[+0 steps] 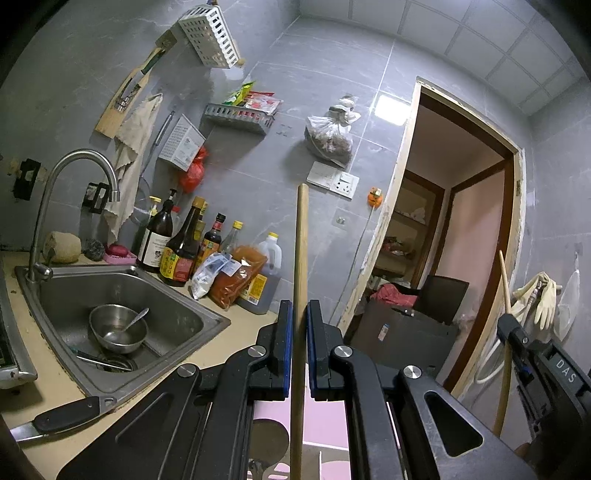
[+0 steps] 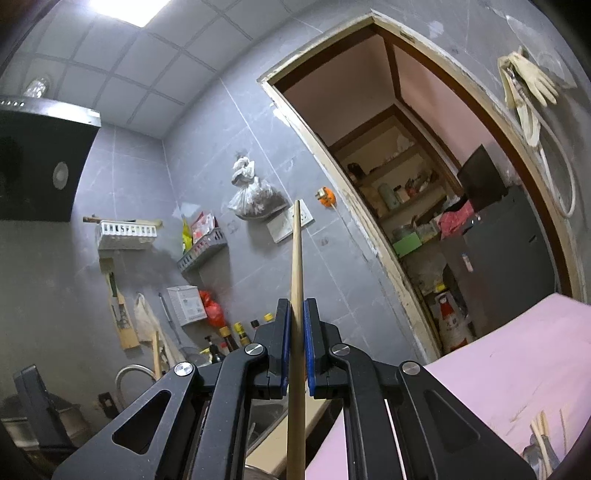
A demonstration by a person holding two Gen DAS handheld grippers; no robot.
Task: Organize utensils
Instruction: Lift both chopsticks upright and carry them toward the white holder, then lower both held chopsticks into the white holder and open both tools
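Chopsticks are what you carry, one in each gripper, and the trouble ahead comes from how little holds them. Take the sink (image 1: pixel 122 295) as your landmark. To its upper left, high on the wall, hangs the white slotted holder (image 1: pixel 208 35), which looks like where utensils belong, though that is my guess. Inside the sink sit a steel bowl (image 1: pixel 118 328) and a spoon (image 1: pixel 135 319), and a black-handled knife (image 1: pixel 64 419) lies on the counter (image 1: pixel 48 391) at the sink's near corner.

Right of the sink, your left gripper (image 1: pixel 300 347) is nearly closed on a wooden chopstick (image 1: pixel 302 240) standing upright, pinched along its lower half with a long length free above. Any knock on that free end would lever it out of the pads, and it could drop into the sink or onto the knife.

Farther right again, your right gripper (image 2: pixel 295 343) is likewise clamped tight on the second chopstick (image 2: pixel 296 258), which leans slightly. A smooth, tapered stick can slide downward through a flat pinch if you tilt or jolt it.

Bringing the two grippers together invites the sticks to cross and twist each other loose. The bottles (image 1: pixel 177 243) behind the sink could topple if you swing wide.
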